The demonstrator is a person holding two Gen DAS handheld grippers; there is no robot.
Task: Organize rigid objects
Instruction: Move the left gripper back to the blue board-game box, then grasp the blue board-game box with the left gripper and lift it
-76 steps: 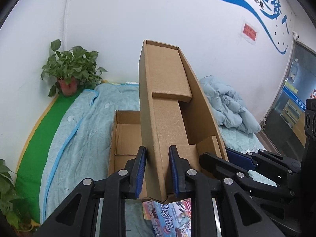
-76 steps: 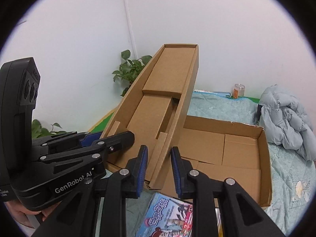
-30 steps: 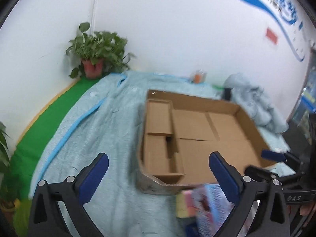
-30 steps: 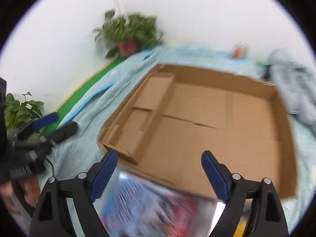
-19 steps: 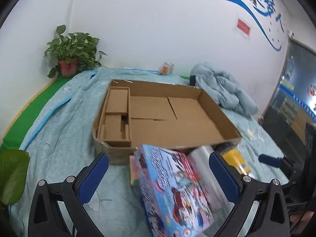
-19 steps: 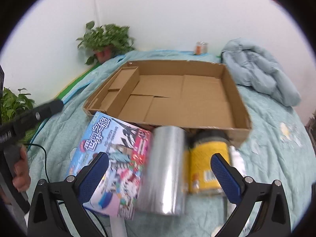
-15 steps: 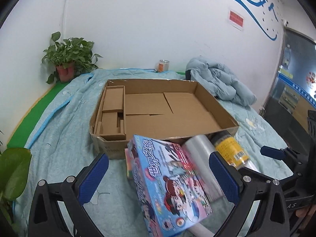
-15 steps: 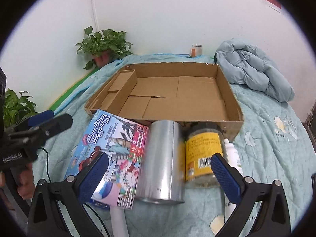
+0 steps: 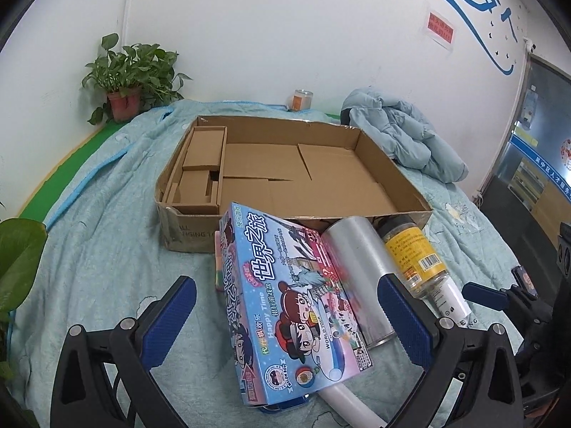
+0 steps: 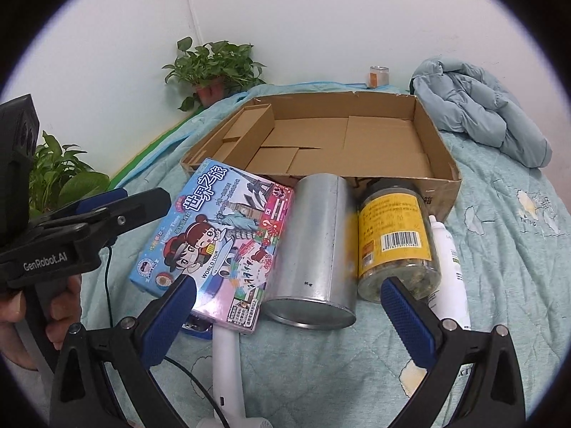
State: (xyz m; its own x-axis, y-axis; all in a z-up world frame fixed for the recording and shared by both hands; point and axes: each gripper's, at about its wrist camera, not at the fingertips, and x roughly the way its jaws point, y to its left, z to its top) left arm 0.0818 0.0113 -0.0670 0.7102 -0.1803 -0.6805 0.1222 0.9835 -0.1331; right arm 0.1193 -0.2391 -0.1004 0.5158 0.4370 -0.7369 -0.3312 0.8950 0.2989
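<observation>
An open shallow cardboard box [image 9: 392,167] [image 10: 439,153] lies flat on the bed, with a cardboard insert [image 9: 201,164] along its left side. In front of it lie a colourful game box [image 9: 285,285] [image 10: 221,235], a silver tin can [image 9: 360,264] [image 10: 314,249], a yellow-labelled jar [image 9: 414,253] [image 10: 396,235] and a white bottle [image 10: 449,271]. A white handle [image 10: 226,367] pokes out under the game box. My left gripper [image 9: 285,317] is open and empty above the game box. My right gripper [image 10: 285,317] is open and empty above the can.
The bed has a light blue quilt [image 9: 107,235]. A crumpled blue jacket [image 9: 403,135] lies at the back right. A potted plant [image 9: 128,78] stands in the back corner, a small orange jar [image 9: 302,100] by the wall, more leaves [image 10: 60,174] at the left.
Both grippers let go of the upright cardboard piece, which now lies inside the box. Both opened wide and pulled back, bringing the game box, can and jar into view.
</observation>
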